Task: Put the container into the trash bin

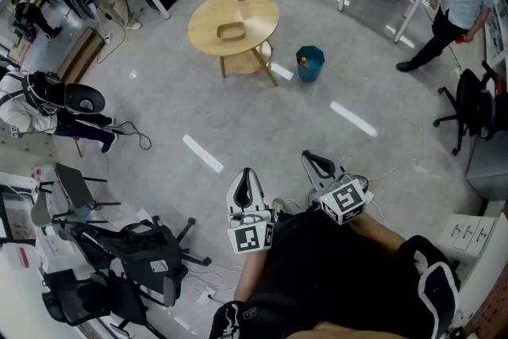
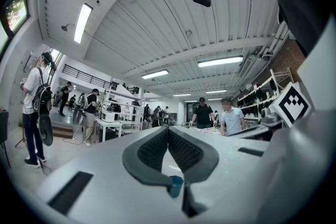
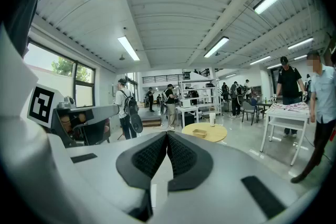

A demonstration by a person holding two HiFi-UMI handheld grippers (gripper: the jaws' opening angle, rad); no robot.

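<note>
Bright, even light from ceiling strip lights (image 3: 128, 47) and a window (image 3: 52, 68); shadows on the floor (image 1: 262, 123) are soft. Both gripper views bulge strongly and darken to black at their edges

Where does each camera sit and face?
Head view: on the person's head, steeply down at round table, trash bin; left gripper, right gripper, torso show.
Left gripper view: on that gripper, level along shut jaws toward standing people.
Right gripper view: on that gripper, along shut jaws toward the round table.
Shared: round table, in head and right gripper views.

What lies inside the trash bin (image 1: 309, 74) is too small to tell.
</note>
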